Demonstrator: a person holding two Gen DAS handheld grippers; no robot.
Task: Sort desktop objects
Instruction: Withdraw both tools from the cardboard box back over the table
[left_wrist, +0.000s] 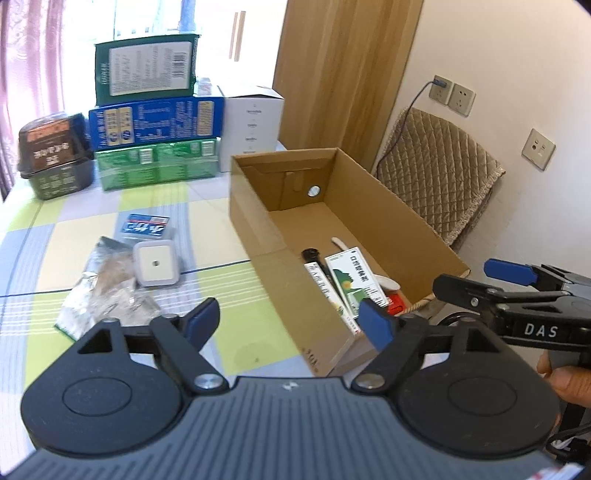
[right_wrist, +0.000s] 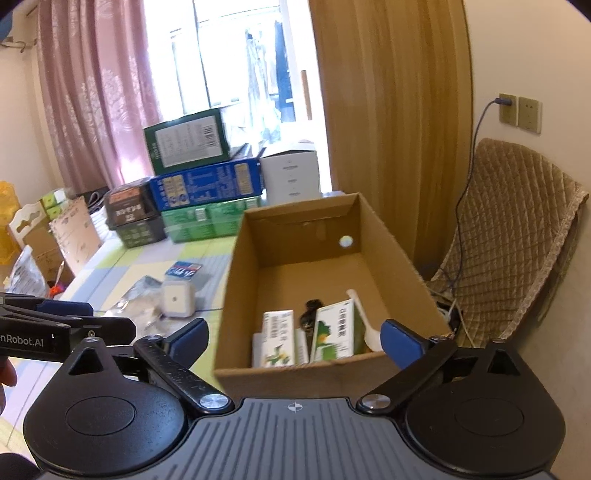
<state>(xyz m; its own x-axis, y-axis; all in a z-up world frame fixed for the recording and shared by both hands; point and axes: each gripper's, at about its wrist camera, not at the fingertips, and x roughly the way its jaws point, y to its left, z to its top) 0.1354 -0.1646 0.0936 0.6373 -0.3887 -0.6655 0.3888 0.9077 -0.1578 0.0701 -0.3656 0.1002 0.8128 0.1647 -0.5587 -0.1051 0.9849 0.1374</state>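
Cardboard box (right_wrist: 384, 236), right of centre, already holds two medicine cartons (right_wrist: 334, 325), a dark tube (left_wrist: 314, 264) and a white spoon (right_wrist: 369, 328); left on the checked table (left_wrist: 229, 291): white cube (left_wrist: 157, 263), blue packet (left_wrist: 146, 223), foil wrapper (left_wrist: 99, 291); left gripper (left_wrist: 288, 323) and right gripper (right_wrist: 295, 334) both gape empty.

Left gripper (left_wrist: 288, 321) and right gripper (right_wrist: 295, 338) gape wide, empty.

Daylight floods from the window (right_wrist: 236, 66) at twelve o'clock, blown out; fisheye edges bend, and nearby detail seems slightly soft.
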